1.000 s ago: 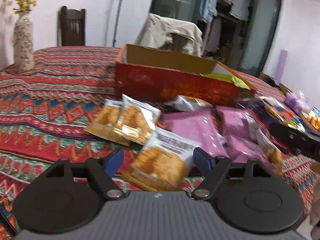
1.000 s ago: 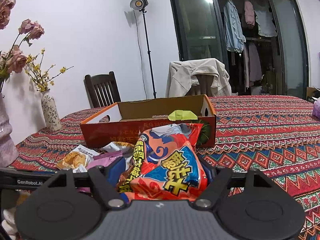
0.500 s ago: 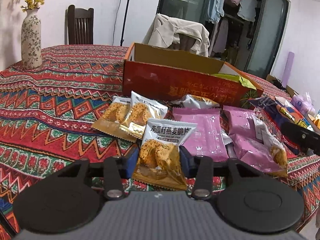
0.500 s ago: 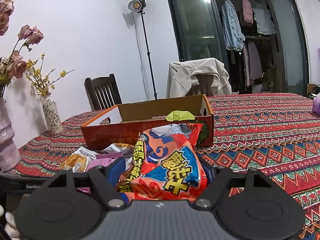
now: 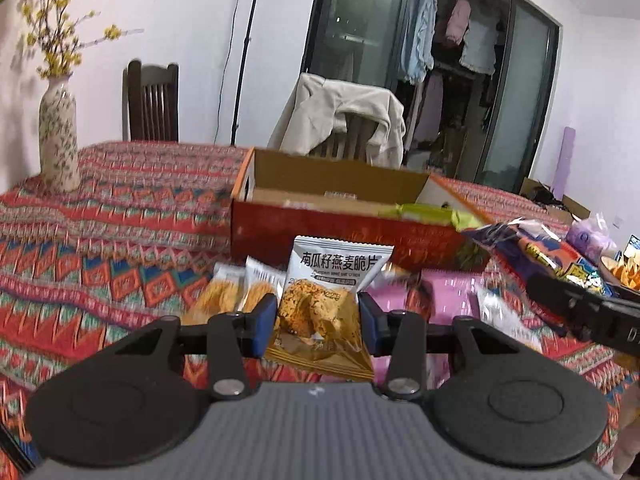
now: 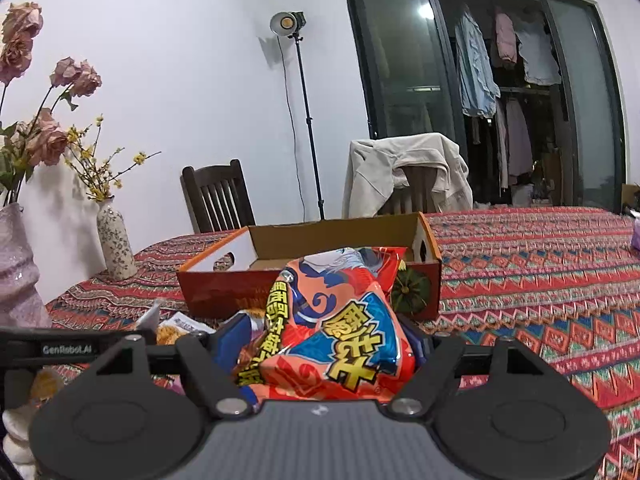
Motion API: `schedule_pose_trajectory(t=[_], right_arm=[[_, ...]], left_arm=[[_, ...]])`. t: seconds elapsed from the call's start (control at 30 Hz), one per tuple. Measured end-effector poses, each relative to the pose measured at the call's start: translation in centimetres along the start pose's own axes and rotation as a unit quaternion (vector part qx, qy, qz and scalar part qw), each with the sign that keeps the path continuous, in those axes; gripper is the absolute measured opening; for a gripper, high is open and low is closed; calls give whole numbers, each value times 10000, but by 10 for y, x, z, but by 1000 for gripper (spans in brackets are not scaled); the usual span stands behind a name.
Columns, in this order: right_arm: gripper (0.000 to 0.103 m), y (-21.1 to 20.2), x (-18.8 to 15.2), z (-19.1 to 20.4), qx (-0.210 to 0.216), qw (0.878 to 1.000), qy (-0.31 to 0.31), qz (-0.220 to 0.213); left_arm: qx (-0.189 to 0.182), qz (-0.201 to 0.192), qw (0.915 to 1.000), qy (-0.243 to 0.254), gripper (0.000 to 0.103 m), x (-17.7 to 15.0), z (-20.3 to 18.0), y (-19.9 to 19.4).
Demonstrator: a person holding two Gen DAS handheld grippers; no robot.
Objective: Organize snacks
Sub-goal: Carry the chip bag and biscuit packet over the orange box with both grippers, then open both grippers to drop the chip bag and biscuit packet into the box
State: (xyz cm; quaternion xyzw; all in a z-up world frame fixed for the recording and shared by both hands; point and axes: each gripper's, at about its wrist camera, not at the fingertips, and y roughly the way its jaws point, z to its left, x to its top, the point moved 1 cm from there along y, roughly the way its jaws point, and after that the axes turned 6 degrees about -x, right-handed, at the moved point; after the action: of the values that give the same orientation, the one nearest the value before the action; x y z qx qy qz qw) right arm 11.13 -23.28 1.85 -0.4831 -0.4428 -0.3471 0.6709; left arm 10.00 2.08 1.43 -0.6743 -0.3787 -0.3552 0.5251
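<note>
Left gripper (image 5: 318,322): clenched on an oat crisp packet (image 5: 320,308), held upright off the table.
Right gripper (image 6: 320,354): clamped on a large orange-and-blue snack bag (image 6: 332,332), near side of the box.
Box (image 5: 344,230): open red cardboard, mid-table, a green packet (image 5: 428,214) inside at its right end.
Loose snacks: two matching oat crisp packets (image 5: 236,292) and pink packets (image 5: 452,292) between box and grippers.
Tablecloth (image 6: 540,264): red patterned.
Vase (image 5: 60,144): far left.

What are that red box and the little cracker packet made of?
Red box: looks like cardboard, with a plain brown matte inside and printed red outside. Cracker packet: seems thin glossy plastic film, since it crinkles, shines and has a crimped top edge.
</note>
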Motion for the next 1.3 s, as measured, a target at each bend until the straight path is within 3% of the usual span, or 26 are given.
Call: schedule_pose_trajectory(t=[0.47, 0.63, 0.77, 0.97, 1.13, 1.3], right_arm=[[76, 54, 73, 0, -154, 9995, -100, -257], [75, 91, 98, 1, -255, 9994, -148, -168], [76, 127, 110, -1, -308, 9995, -41, 46], [75, 174, 118, 1, -375, 9993, 67, 58], [75, 200, 107, -2, -473, 9986, 5, -227], [76, 222, 96, -10, -324, 9993, 66, 178]], left_arm=[[24, -526, 9986, 76, 44, 89, -18, 39], [-96, -406, 9991, -110, 44, 117, -17, 71], [8, -366, 9991, -209, 44, 133, -12, 101], [322, -543, 9976, -295, 44, 144, -1, 145], [416, -437, 9980, -211, 44, 136, 12, 175], [375, -364, 9984, -238, 44, 128, 19, 185]])
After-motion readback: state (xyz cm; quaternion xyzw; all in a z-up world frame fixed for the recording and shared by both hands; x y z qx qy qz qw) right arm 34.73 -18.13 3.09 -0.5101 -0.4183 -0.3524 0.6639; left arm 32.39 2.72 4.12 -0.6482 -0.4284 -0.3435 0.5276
